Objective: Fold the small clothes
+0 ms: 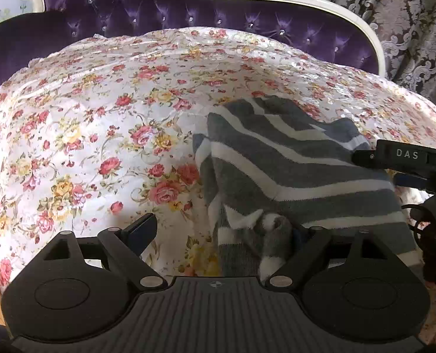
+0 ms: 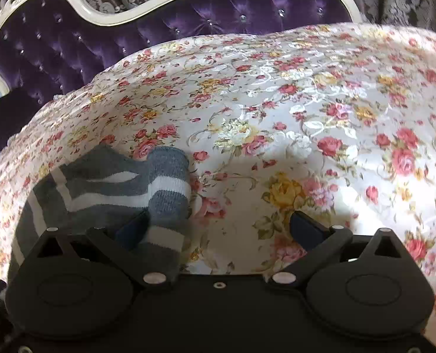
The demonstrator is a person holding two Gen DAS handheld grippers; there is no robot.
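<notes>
Purple tufted sofa (image 1: 147,8), floral satin cover (image 1: 85,123) — grey-and-white striped knit garment (image 1: 291,161) lies rightward of left gripper (image 1: 218,232), leftward of right gripper (image 2: 218,226); both spread wide, clamping nothing.

A purple tufted velvet sofa (image 1: 159,3) carries a white rose-printed quilted cover (image 1: 100,117); a crumpled grey-and-white striped knit garment (image 1: 291,170) lies on it.
</notes>
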